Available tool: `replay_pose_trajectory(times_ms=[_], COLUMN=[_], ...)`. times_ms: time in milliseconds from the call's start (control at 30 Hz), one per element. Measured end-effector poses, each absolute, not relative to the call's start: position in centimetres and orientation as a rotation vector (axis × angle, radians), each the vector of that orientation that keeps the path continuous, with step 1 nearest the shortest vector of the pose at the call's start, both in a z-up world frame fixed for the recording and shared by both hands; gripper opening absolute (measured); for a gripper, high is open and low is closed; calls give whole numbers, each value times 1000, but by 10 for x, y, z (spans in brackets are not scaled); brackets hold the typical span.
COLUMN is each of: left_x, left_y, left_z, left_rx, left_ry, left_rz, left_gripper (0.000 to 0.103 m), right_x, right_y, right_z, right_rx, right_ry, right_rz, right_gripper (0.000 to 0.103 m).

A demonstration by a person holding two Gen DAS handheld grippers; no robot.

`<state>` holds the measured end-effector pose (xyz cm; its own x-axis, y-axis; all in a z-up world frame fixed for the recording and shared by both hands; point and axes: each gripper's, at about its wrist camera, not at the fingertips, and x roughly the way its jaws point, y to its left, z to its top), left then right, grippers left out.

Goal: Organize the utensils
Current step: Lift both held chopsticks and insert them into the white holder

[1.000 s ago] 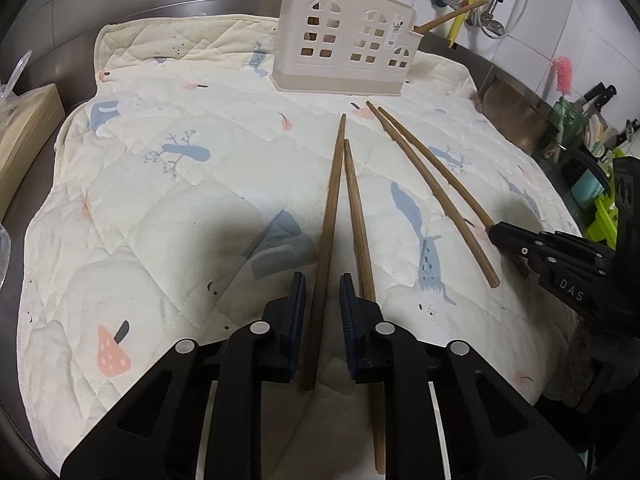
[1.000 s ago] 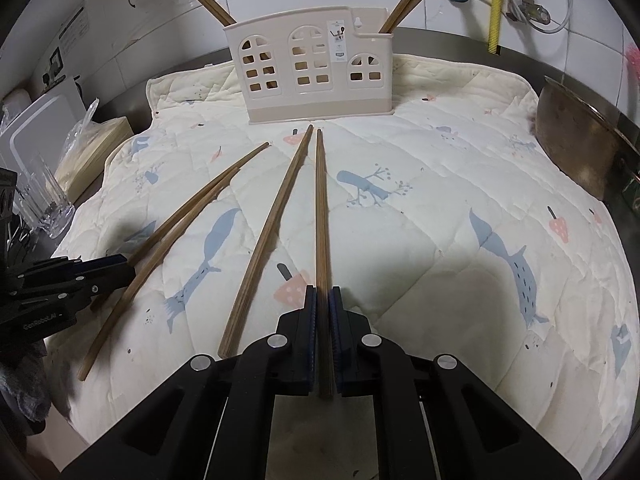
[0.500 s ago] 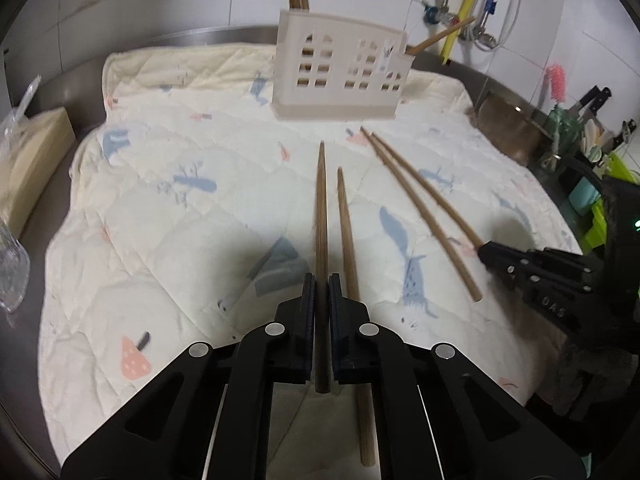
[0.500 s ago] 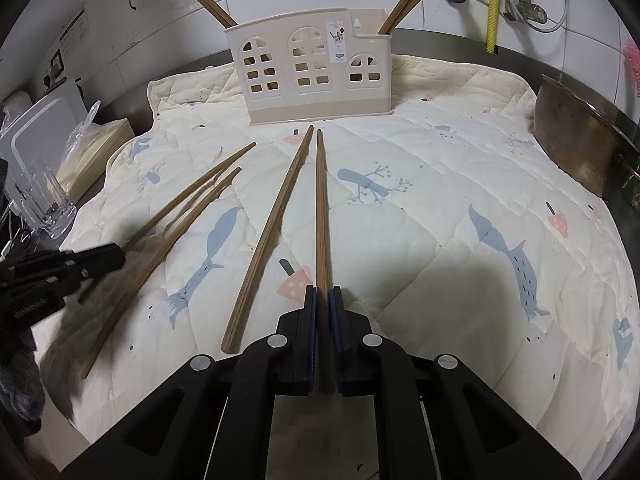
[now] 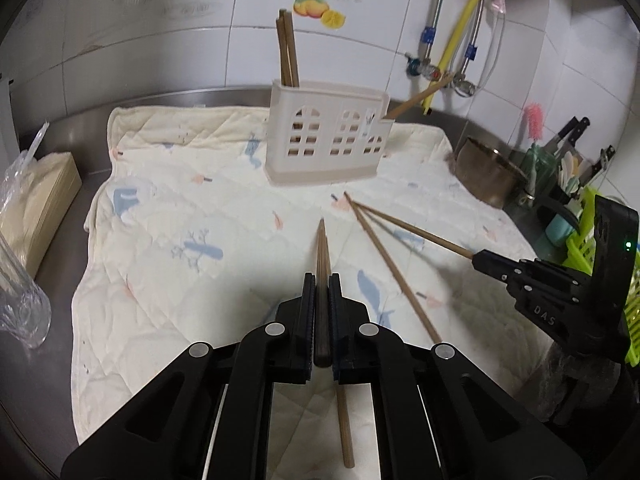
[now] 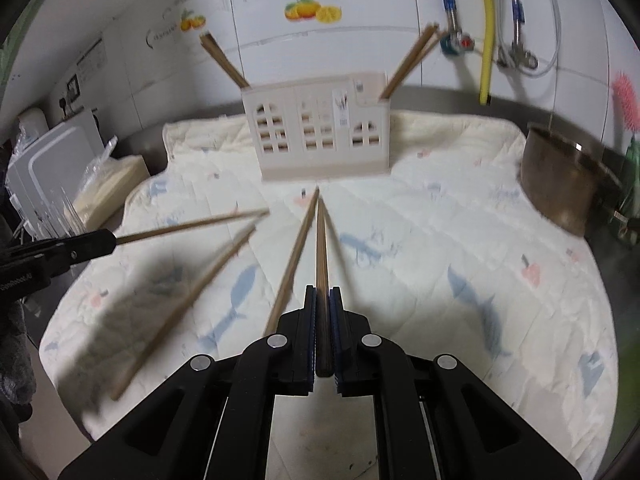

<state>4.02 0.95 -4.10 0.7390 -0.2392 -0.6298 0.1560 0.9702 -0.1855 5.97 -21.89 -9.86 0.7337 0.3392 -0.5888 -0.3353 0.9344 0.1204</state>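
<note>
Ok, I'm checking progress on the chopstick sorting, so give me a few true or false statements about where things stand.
1. Each gripper is shut on one chopstick. True: left gripper, right gripper.
2. The holder is empty. False: chopsticks stand at both its ends.
3. Two chopsticks lie loose on the quilt. True.
4. The holder lies tipped over. False: it stands upright.
5. A metal pot sits on the quilt's centre. False: it is beside the quilt's edge.
</note>
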Motion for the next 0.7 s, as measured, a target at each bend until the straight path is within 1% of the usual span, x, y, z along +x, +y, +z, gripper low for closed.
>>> replay_pose_trajectory(times_ms=[333, 700], left_x=[54, 76], left_y=[5, 6], left_z=[-16, 19], left_rx=[-96, -62], left_ry=[676, 635], left_rz=[-255, -280], left_gripper=[5, 5], right_x=[68, 96], right_y=[-215, -213], right_z=[-55, 0], right_rx=[-4, -36], right_ry=[540, 508], right_rz=[394, 443], right_gripper=[7, 7])
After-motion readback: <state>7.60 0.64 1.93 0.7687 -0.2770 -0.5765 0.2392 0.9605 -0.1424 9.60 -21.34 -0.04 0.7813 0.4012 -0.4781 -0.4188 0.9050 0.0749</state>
